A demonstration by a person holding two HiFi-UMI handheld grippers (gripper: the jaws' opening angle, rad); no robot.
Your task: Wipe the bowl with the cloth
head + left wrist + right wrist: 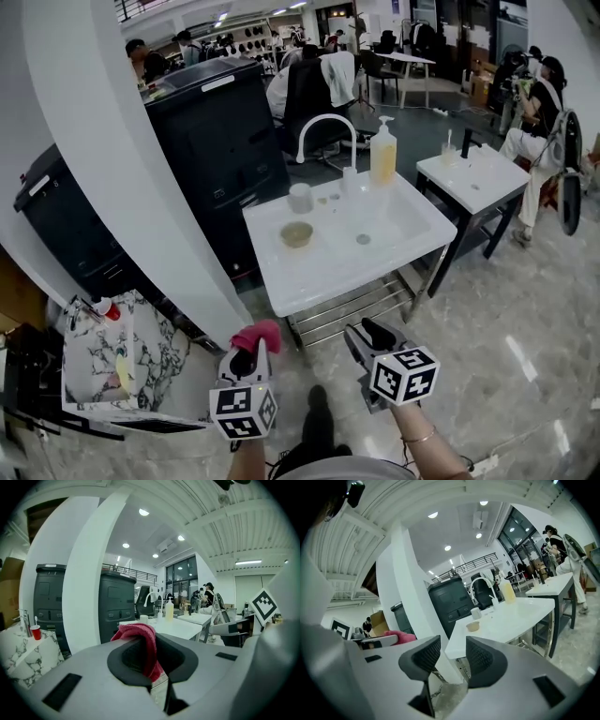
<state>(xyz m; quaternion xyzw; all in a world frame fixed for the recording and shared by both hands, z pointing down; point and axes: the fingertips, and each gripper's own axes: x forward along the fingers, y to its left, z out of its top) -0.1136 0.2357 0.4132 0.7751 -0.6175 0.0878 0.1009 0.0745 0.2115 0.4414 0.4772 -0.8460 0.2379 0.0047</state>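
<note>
Head view: bowl [297, 233] on sink [319, 281], cup [300, 198] beside; left fingers [180, 660] clamp cloth [140, 634]; right fingers [423, 656] apart.

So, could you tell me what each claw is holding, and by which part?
The left claw pinches the pink cloth by a bunched fold, with the rest heaped over the jaw tips. The right claw is open and holds nothing.

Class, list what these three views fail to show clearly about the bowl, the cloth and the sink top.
- Bowl: too small in the head view and right gripper view to tell if its inside is dirty.
- Cloth: lower part hidden between the left tool's jaws, left gripper view.
- Bits beside the tap: too small to name, head view.
</note>
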